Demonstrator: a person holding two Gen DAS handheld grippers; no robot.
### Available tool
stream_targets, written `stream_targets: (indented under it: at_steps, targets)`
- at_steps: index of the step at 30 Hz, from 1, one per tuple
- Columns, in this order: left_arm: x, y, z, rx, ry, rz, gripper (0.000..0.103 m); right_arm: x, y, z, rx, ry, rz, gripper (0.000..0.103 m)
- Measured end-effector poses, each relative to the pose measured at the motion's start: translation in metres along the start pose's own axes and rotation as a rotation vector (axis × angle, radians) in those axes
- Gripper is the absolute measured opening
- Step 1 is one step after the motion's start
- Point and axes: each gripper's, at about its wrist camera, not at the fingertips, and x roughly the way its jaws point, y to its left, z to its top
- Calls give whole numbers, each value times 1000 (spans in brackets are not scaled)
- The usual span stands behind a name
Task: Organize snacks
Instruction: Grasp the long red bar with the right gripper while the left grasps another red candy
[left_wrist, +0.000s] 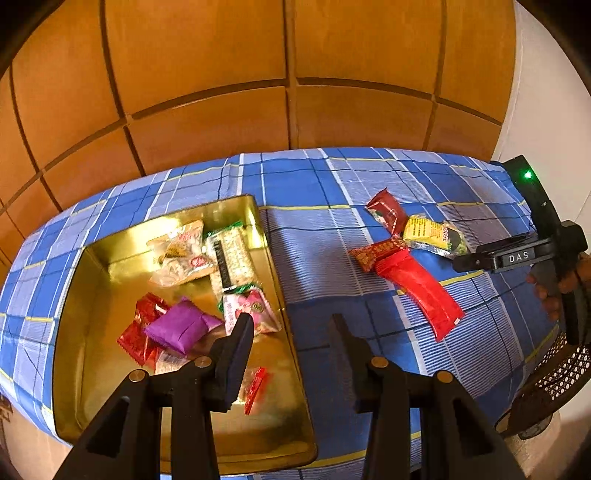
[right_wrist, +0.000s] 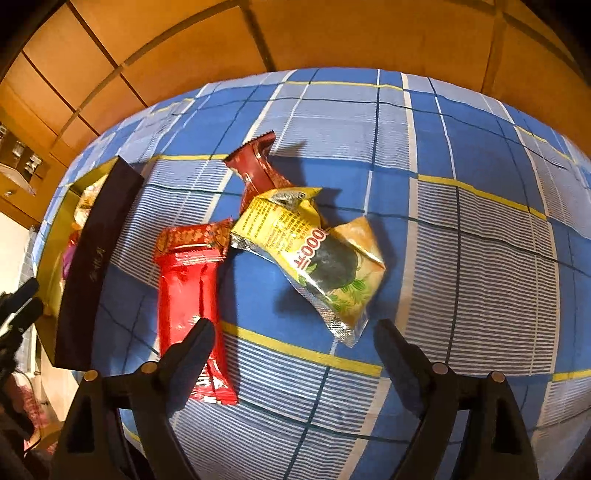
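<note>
Right tool (right_wrist: 293, 332) gaping, empty, over yellow packet (right_wrist: 314, 254); left tool (left_wrist: 291, 328) released; gold tin (left_wrist: 92, 314) contents left-view only

- A shallow rectangular gold metal tin (left_wrist: 284, 295) lies open on the blue checked cloth, its outer wall dark.
- Inside it: a glossy purple wrapped sweet (left_wrist: 181, 326) resting on crinkled red foil packets (left_wrist: 138, 332), a pink-and-white pouch (left_wrist: 255, 312) beside it, a long white patterned bar (left_wrist: 232, 258), a pale clear-wrapped packet (left_wrist: 181, 254) toward the far end, and a small red sweet (left_wrist: 256, 387) alone near the front.
- Outside the tin, on the cloth: a long shiny red bar wrapper (right_wrist: 188, 295), a yellow pouch with a dark picture (right_wrist: 314, 254) lying slantwise beside it, and a dark red packet (right_wrist: 258, 170) partly under the pouch.
</note>
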Motion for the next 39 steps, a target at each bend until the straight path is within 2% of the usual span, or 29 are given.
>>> stream_targets:
  at_steps: [6, 8, 17, 24, 27, 29, 31, 34, 39]
  targets:
    - [7, -11, 8, 32, 10, -16, 43, 3, 5, -1, -6, -1, 38, 91]
    - [9, -12, 9, 35, 14, -29, 43, 7, 10, 0, -2, 6, 67, 95]
    - [14, -16, 13, 44, 22, -65, 43, 20, 42, 2, -63, -8, 146, 101]
    - [28, -22, 27, 71, 40, -101, 43, 37, 67, 2, -146, -27, 116, 101]
    - [38, -29, 38, 108, 65, -133, 43, 44, 76, -4, -208, -19, 46, 87]
    - [48, -34, 45, 134, 97, -153, 43, 40, 82, -9, -258, -19, -48, 46]
    - [60, -39, 51, 163, 137, -183, 43, 35, 73, -11, -196, 4, -54, 43]
    - [85, -51, 61, 200, 211, -242, 43, 27, 61, -25, -126, 52, -104, 46]
    - [116, -75, 70, 256, 263, -246, 43, 15, 55, -51, -41, 52, -67, 51]
